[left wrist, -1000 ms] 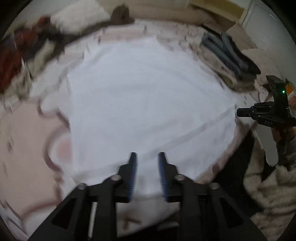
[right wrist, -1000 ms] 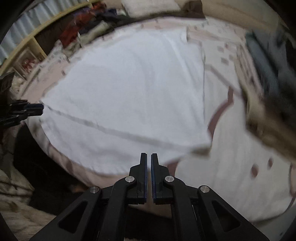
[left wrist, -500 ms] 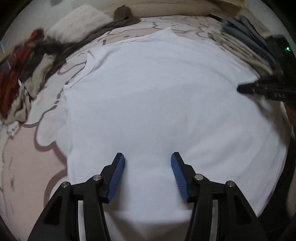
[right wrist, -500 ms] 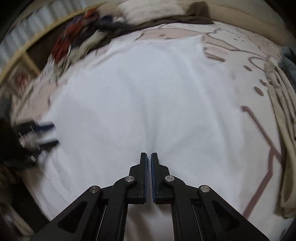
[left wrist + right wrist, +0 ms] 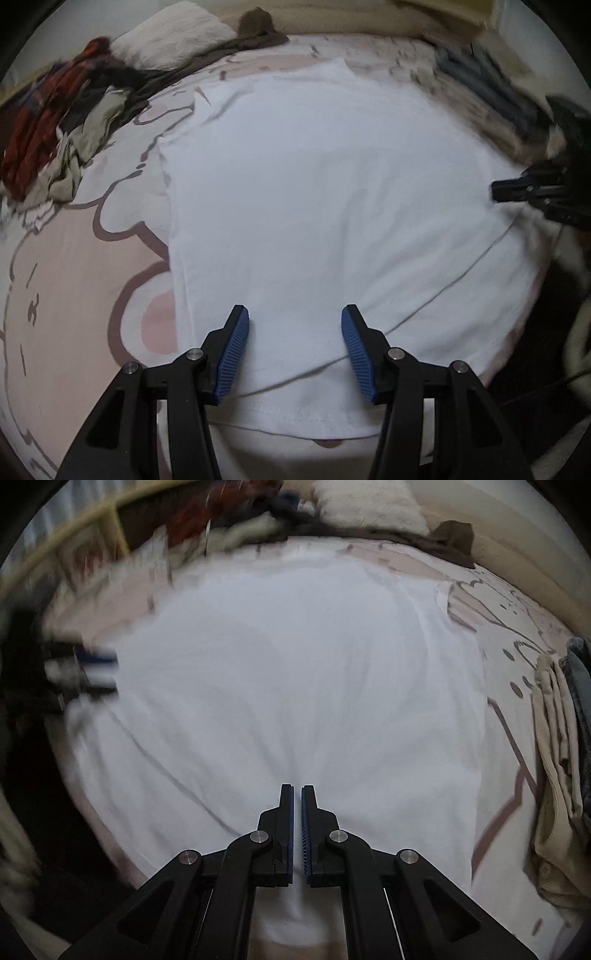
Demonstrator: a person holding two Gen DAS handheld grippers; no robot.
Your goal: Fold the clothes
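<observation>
Bedspread (image 5: 74,295), white shirt (image 5: 314,192) beneath parted jaws

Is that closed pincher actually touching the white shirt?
Touching, it seems. In the right wrist view the white shirt puckers into creases that run straight to the tips of the right gripper, whose jaws are shut. Whether cloth is pinched between them is unclear.

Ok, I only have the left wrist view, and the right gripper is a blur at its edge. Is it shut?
Observer: Yes, the right gripper is shut in its own view.
Operator: On the shirt?
Observer: It looks so: creases in the shirt fan out from its tips.
Operator: Anything close on its far side?
Observer: A folded beige pile, apart from the shirt, with bare sheet between.
</observation>
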